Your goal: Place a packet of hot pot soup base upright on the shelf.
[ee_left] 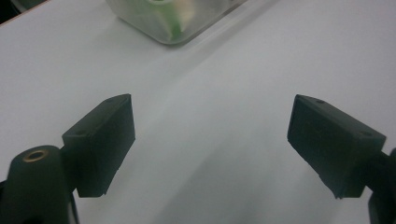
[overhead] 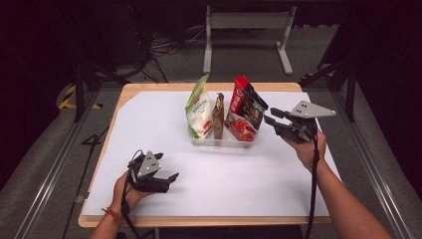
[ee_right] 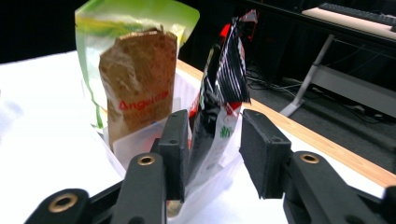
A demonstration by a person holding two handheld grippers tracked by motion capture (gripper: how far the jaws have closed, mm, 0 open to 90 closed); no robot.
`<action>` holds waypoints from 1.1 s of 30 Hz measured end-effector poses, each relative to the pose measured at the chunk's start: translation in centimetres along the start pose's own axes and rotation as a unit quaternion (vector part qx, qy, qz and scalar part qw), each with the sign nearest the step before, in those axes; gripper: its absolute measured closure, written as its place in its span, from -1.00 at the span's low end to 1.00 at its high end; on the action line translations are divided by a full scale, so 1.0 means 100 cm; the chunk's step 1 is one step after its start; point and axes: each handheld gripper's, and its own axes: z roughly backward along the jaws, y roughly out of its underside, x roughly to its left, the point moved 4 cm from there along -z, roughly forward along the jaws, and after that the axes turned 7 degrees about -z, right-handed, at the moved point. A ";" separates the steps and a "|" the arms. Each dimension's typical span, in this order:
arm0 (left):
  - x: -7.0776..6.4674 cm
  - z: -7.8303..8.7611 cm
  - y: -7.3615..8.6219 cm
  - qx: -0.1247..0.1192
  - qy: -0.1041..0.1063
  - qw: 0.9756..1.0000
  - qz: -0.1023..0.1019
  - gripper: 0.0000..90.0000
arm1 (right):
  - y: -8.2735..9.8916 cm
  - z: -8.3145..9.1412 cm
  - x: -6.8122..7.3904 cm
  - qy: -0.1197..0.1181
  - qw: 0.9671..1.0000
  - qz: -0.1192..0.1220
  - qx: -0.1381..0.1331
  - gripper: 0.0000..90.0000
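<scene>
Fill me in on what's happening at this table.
A person works with a gripper in each hand. The right gripper has its jaws around the red and black packet, which stands in a clear bin with a green bag and a brown packet; one jaw shows a gap. The left gripper rests open on the white sheet.

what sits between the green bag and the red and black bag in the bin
A slim brown packet stands upright between the green bag and the red and black bag in the clear bin, seen in the high view.
</scene>
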 end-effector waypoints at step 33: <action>0.000 -0.001 0.002 0.008 0.000 1.000 -0.006 -0.66 | 0.042 0.010 0.005 0.001 0.999 0.033 0.039 -0.41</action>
